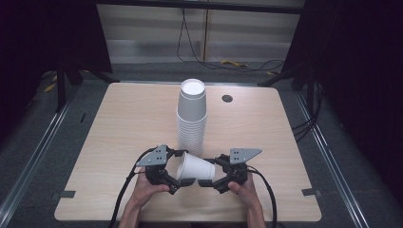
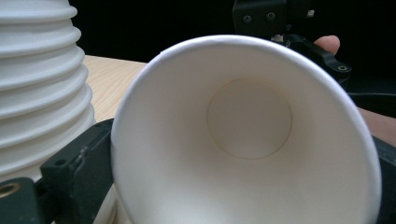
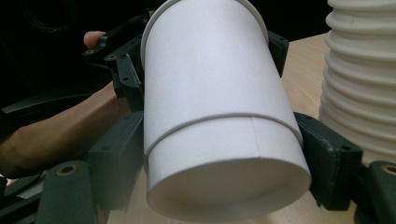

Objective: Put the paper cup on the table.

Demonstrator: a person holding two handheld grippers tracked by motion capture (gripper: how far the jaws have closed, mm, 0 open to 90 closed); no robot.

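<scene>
Dark curtains and a grey floor surround the pale wooden tabletop (image 1: 128,118), where the high view shows a tall stack of white cups (image 1: 191,114) standing midway toward the far edge and, near the front edge, a single paper cup (image 1: 195,167) held on its side between the left gripper (image 1: 179,167) and the right gripper (image 1: 212,170). From the left gripper view, the cup's open mouth (image 2: 247,135) faces the camera with black jaws pressed against its rim on both sides. From the right gripper view, the jaws pinch the cup's narrow base end (image 3: 224,135), the stack (image 3: 359,74) just beside it.
</scene>
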